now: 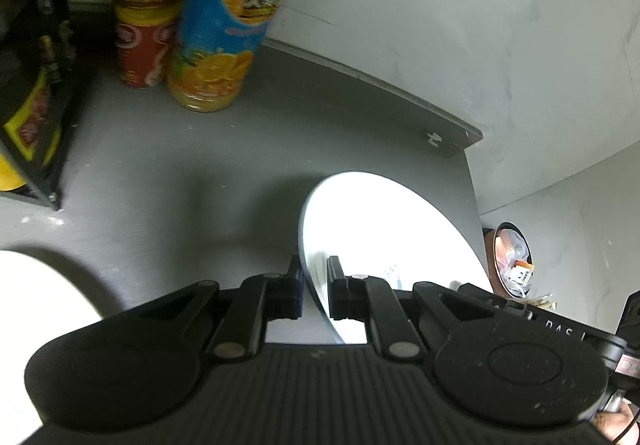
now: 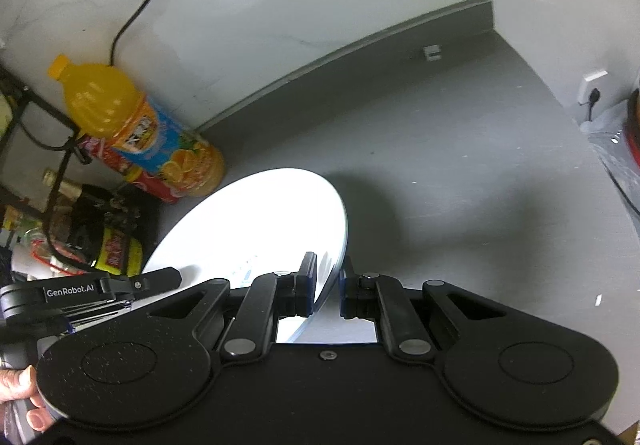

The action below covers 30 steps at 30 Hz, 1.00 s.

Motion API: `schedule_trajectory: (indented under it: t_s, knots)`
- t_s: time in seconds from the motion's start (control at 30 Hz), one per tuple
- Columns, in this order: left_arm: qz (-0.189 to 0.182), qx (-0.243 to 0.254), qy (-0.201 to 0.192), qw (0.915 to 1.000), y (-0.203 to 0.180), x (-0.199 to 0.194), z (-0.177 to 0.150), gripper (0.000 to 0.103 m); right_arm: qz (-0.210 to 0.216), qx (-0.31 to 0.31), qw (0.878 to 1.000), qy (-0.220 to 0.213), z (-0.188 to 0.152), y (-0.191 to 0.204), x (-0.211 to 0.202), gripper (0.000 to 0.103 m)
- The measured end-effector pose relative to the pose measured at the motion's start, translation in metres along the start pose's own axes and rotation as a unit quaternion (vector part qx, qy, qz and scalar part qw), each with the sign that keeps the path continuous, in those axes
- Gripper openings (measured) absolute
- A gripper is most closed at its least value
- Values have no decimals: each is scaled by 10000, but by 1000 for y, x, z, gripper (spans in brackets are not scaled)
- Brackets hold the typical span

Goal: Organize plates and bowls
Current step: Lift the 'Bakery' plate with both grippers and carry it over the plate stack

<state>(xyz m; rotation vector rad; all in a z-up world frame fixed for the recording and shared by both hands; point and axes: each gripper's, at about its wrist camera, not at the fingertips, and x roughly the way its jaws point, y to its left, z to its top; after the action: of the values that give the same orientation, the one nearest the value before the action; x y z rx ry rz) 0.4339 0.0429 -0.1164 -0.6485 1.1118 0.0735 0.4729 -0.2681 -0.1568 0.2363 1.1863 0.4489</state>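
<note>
Rack: a black wire rack (image 1: 32,85) stands at the far left of the grey counter (image 1: 168,173); a dark package with a yellow and red label sits in it, print too blurred to read.
Second white dish: only a bright curved edge (image 1: 36,297) shows at the near left of the left wrist view; plate or bowl cannot be told.
Red can: a red can (image 1: 144,33) with white swirls stands far left, just behind the bottle; its writing is unreadable.
Bottle: an orange juice bottle (image 2: 136,125) with a blue and orange label showing orange slices stands by the wall; the label has characters too blurred to read.
Cable: a black cable (image 2: 136,5) runs down the pale wall behind the bottle.
Left gripper: the left gripper (image 1: 316,285) has its fingers narrowed onto the left rim of the white plate (image 1: 384,237); "DAS" is printed on the other tool seen at right, and "GenRobot.AI" reads on this one's side in the right wrist view.
Plate: held tilted above the counter, between both grippers, near the middle of the scene.
Right gripper: the right gripper (image 2: 328,281) clamps the plate's right rim, fingers close together.
Bin: a round bin (image 1: 510,261) with rubbish lies beyond the counter's right edge.
Socket: a white wall socket (image 2: 592,85) with a plug, far right.
</note>
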Motion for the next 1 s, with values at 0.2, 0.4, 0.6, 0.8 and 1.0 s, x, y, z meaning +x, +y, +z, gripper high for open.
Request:
schedule_trajectory:
  t_s: [0.2, 0.4, 0.6, 0.8, 1.0]
  knots:
    - [87, -139, -243, 9996, 15, -23, -1, 9, 183, -107, 9998, -25, -7, 21, 2, 11]
    - [126, -313, -394, 9987, 35, -44, -5, 9, 347, -307, 9989, -26, -13, 43, 0, 11]
    - [170, -528, -511, 9972, 55, -63, -14, 9, 413, -590, 9974, 16, -21, 65, -2, 11]
    - [279, -745, -598, 9950, 74, -81, -27, 9, 525, -758, 9956, 150, -34, 80, -1, 11]
    - [376, -1034, -726, 9913, 96, -101, -46, 9, 625, -1017, 9923, 322, -53, 98, 2, 12]
